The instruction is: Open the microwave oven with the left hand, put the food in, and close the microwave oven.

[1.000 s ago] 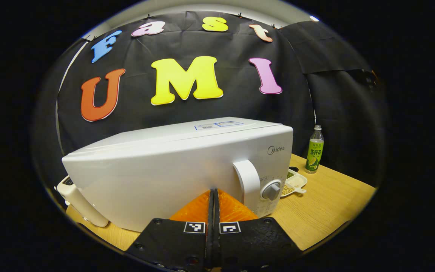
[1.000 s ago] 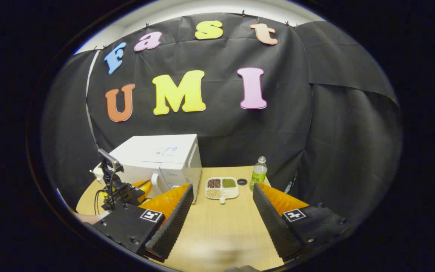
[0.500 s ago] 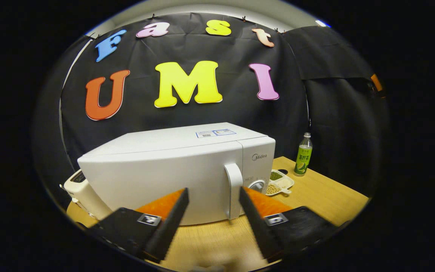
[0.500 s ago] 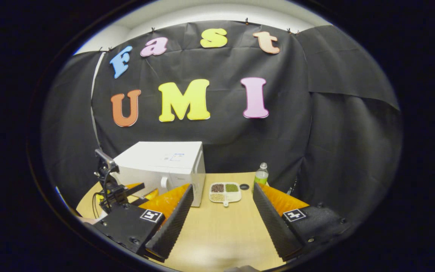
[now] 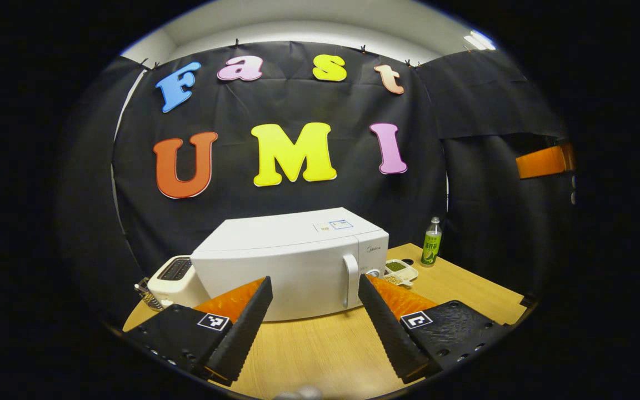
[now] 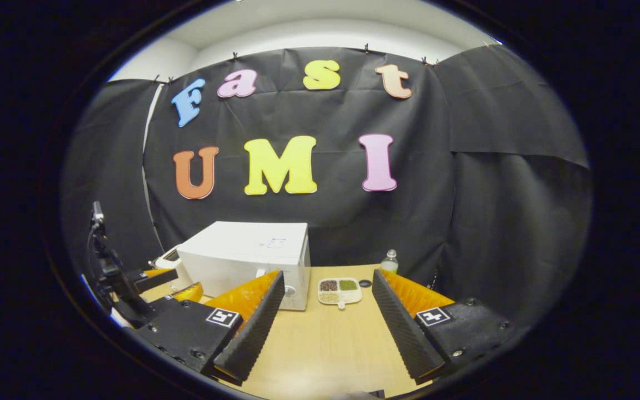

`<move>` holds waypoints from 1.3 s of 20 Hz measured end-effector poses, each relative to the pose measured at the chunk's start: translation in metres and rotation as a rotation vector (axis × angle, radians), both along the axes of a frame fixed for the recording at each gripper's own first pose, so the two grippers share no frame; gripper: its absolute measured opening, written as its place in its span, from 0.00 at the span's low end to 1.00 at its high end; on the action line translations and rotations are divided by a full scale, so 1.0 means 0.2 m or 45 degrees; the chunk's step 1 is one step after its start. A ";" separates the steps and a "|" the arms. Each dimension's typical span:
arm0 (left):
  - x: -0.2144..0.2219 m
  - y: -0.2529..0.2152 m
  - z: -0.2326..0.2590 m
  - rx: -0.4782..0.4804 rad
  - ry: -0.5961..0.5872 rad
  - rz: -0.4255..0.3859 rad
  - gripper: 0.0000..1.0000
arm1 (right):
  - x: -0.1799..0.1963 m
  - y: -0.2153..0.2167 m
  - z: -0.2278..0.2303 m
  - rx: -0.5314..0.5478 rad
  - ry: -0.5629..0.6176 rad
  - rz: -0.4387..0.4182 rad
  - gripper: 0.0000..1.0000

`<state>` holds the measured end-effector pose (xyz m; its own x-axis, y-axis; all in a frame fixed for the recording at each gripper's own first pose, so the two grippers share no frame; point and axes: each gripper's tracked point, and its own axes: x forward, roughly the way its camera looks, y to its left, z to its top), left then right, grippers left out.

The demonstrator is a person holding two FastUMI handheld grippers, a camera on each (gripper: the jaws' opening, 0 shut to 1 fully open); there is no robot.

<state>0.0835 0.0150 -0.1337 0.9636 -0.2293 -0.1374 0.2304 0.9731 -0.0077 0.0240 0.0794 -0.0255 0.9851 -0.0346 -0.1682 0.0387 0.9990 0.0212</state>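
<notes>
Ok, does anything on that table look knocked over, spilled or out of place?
Nothing stands out. The microwave sits square with its door shut, the bottle stands upright, and the divided tray lies flat with its contents in place.

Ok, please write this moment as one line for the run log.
left hand-held gripper: open, off microwave | right hand-held gripper: open, empty | microwave: door closed | food tray: on table, beside microwave

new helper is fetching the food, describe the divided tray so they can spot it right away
Start at the big white microwave on the wooden table. Just off its control-panel side, between it and the green-labelled bottle, lies the white divided tray. It is the one flat dish there, its compartments holding dark, green and pale grains, with a small black ring beside it.
</notes>
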 end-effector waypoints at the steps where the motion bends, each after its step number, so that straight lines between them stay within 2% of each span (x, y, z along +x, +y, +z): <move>1: -0.06 0.04 0.06 -0.022 -0.010 0.001 0.96 | -0.02 0.02 0.01 -0.007 -0.014 -0.001 1.00; 3: -0.16 0.14 0.18 -0.036 -0.051 0.027 0.96 | -0.07 0.08 0.03 -0.002 -0.039 0.006 1.00; 4: -0.21 0.20 0.24 -0.028 -0.083 0.047 0.96 | -0.10 0.11 0.04 0.002 -0.053 0.008 0.92; 8: -0.39 0.38 0.44 -0.044 -0.154 0.137 0.96 | -0.17 0.21 0.09 0.016 -0.105 0.015 0.92; 11: -0.48 0.52 0.52 -0.054 -0.147 0.224 0.95 | -0.21 0.28 0.13 0.024 -0.140 0.025 0.92; 18: -0.56 0.63 0.62 -0.067 -0.184 0.293 0.96 | -0.26 0.36 0.18 0.013 -0.175 0.053 0.92; 26: -0.56 0.61 0.64 -0.066 -0.196 0.280 0.96 | -0.26 0.37 0.22 0.015 -0.189 0.063 0.92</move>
